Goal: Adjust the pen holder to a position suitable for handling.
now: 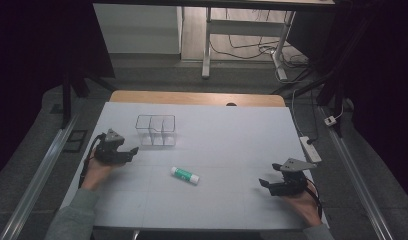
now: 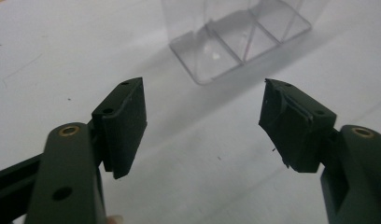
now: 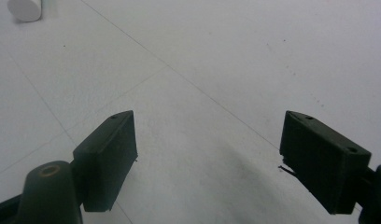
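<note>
A clear plastic box [image 1: 156, 130] with several compartments stands empty on the white table [image 1: 232, 135], left of centre. In the left gripper view the clear box [image 2: 235, 42] sits just ahead of the jaws. My left gripper [image 1: 129, 150] rests to the box's near left, open, with nothing between its pads [image 2: 202, 116]. A white glue stick [image 1: 185, 175] with a green label lies on its side near the table's middle. My right gripper [image 1: 270, 175] is open at the near right, over bare table [image 3: 207, 154]. The glue stick's white end [image 3: 24, 9] shows at that view's top left.
A wooden strip [image 1: 197, 97] runs along the table's far edge. Beyond it stand white desk legs [image 1: 207, 50] and loose cables on the floor. A white power strip [image 1: 310, 148] lies off the table's right edge. Metal rails flank the table.
</note>
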The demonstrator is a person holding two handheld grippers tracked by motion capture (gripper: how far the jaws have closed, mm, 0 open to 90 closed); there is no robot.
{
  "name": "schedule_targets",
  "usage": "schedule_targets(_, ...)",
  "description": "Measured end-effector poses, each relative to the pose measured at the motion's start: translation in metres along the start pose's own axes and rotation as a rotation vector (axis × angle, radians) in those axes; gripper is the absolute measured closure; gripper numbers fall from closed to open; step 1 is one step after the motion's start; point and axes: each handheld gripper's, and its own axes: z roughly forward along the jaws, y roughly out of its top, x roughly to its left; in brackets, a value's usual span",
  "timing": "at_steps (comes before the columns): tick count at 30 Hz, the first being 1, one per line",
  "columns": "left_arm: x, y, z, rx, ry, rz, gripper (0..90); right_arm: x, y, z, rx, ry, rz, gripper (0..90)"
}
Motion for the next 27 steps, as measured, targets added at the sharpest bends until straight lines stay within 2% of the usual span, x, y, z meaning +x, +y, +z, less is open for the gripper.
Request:
schedule_targets(7,0.018,0.008,0.015,0.008,0.017,-0.042,36.3,0.000,0.000,0.001,0.003,0.001,0.005,18.3)
schedule_targets(12,0.025,0.011,0.024,0.019,0.016,-0.050,39.8,0.000,-0.001,0.002,0.010,0.001,0.003,18.3)
schedule_targets(15,0.028,0.013,0.029,0.029,0.021,-0.045,44.9,0.000,-0.001,0.003,0.016,0.007,-0.005,18.3)
schedule_targets(22,0.030,0.020,0.037,0.016,0.017,-0.037,64.4,0.000,-0.001,0.003,0.019,0.004,-0.001,18.3)
schedule_targets(27,0.030,0.024,0.046,0.026,0.009,-0.028,83.6,0.000,-0.001,0.003,0.022,0.008,-0.006,18.3)
